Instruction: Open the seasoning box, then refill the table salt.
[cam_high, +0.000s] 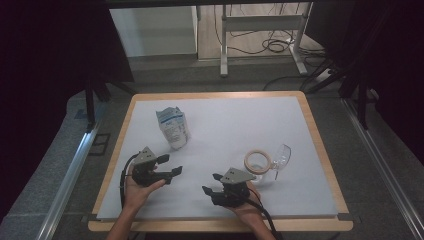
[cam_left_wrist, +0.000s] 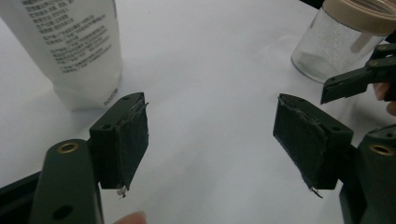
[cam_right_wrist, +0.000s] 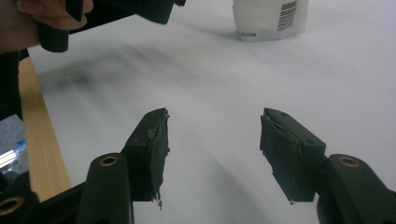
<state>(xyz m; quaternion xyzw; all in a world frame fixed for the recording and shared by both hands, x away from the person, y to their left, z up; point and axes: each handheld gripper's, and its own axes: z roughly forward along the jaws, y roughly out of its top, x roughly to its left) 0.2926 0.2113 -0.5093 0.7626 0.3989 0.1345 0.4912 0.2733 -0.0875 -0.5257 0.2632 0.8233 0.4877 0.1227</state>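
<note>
From the high view I see the left gripper (cam_high: 171, 166) low over the near-left part of the worktop (cam_high: 225, 120), its jaws pointing right and spread wide with nothing between them; the left gripper view confirms it, bare white surface between the two pads. The right gripper (cam_high: 211, 183) sits near the front edge, just right of centre, its jaws pointing left toward the other gripper, parted about halfway and holding nothing. The two grippers face each other, apart, not touching. The white pouch (cam_high: 173, 127) with printed text stands upright behind the left gripper, near it but clear of the jaws; in the right gripper view its barcode end (cam_right_wrist: 271, 18) shows far ahead. The clear plastic jar (cam_high: 267, 162) with its beige rim lies on its side just behind and right of the right gripper, untouched.
</note>
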